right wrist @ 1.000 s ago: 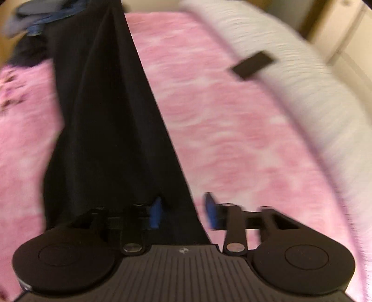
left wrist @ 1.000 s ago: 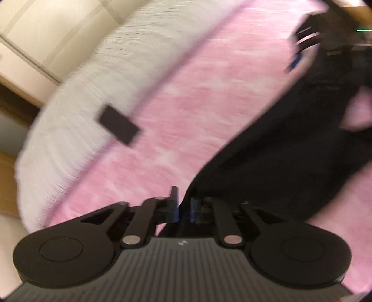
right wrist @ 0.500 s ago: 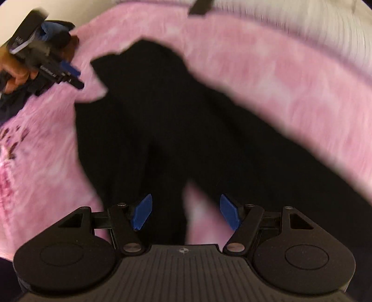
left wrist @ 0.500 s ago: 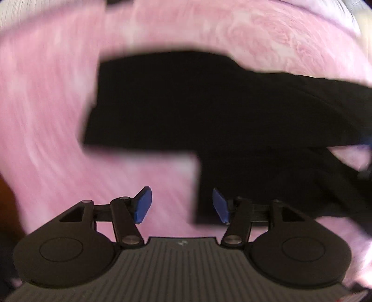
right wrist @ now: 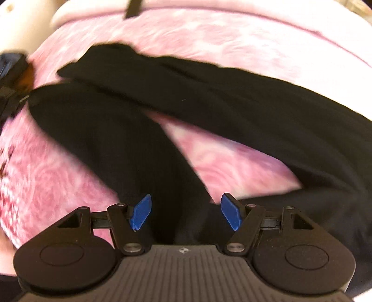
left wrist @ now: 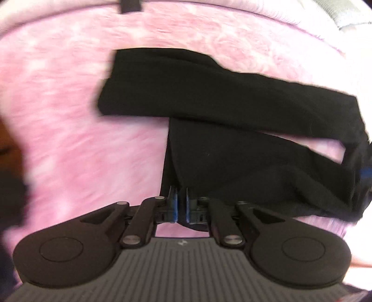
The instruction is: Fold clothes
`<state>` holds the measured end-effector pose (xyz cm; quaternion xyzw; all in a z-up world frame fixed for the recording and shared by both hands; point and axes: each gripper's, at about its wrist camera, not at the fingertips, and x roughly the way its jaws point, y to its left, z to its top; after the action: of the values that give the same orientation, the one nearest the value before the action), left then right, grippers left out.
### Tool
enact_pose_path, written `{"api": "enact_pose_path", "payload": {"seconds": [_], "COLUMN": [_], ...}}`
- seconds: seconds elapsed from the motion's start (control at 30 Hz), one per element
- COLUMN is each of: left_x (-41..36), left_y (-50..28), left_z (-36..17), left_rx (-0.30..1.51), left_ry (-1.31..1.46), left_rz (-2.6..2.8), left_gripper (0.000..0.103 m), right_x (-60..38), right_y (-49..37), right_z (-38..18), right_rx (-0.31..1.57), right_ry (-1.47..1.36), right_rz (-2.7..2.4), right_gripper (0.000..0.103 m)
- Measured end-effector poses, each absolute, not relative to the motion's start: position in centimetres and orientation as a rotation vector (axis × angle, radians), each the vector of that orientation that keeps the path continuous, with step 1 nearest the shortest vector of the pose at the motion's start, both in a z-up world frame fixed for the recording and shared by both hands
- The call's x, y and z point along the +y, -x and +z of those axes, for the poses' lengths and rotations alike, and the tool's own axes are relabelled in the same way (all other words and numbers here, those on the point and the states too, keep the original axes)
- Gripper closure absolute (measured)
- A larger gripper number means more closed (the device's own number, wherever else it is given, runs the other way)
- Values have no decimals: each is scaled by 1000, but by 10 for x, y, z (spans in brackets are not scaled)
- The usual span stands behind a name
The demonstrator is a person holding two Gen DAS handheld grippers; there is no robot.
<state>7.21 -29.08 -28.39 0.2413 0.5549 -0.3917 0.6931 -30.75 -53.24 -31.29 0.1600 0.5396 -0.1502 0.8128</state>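
The black trousers (left wrist: 232, 93) lay spread on the pink blanket (left wrist: 58, 151) of a bed, with the two legs forking apart and a wedge of pink showing between them. In the left wrist view one leg ran crosswise in the upper part of the picture, well ahead of the left tool (left wrist: 180, 202). The other leg came straight down to that tool, whose blue pads (left wrist: 173, 204) had drawn narrow on the hem edge and pinched the cloth between them.

In the right wrist view the trousers (right wrist: 139, 139) passed directly under the right tool (right wrist: 186, 212). Its blue pads (right wrist: 141, 213) stood wide apart, one on each side of the dark cloth, and neither pressed on it. The fork of the legs lay just ahead of that tool.

At the left edge of the right wrist view the other tool appeared blurred beside the far leg end. A small dark strip (left wrist: 129, 5) lay at the far edge of the blanket, well apart from the trousers.
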Motion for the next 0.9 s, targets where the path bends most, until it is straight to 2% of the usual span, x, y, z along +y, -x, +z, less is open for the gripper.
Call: {"api": "enact_pose_path", "payload": {"seconds": [0.1,0.17,0.3,0.43,0.47,0.57,0.73,0.9], "left_x": [-241,-220,-199,-212,-215,-252,-346,-453], "left_y": [-68,-62,-49,-52,-56,-40,41,153], "left_z": [-274,-286,-309,-286,-284,-275,-272,-277], "left_rx": [1287,1333,1377,1277,1246,1123,927,827], "left_ry": [-587,-660,-831,-811,-796,-781,-870,-917], "left_rz": [-778,-722,-656,-690,-713,-836,-1105,-1355], "left_gripper": [99,103,103,101,97,87,76,73], "right_x": [-530,-526,-521,-535,-541,-565,-619,-692], "right_y": [333,345,369,409,421,460,530,608], "right_z": [-299,-300,-312,-319,-319,-320,-315,-321], "right_rx": [1099,1093,1116,1111,1105,1070,969,836], "right_ry": [-425,-467,-533,-593,-614,-675,-757,-815], "right_rz": [-415,-445,-509,-635,-677,-801,-977,-1101], "right_gripper": [31,30,30,30,30,30,30,22]}}
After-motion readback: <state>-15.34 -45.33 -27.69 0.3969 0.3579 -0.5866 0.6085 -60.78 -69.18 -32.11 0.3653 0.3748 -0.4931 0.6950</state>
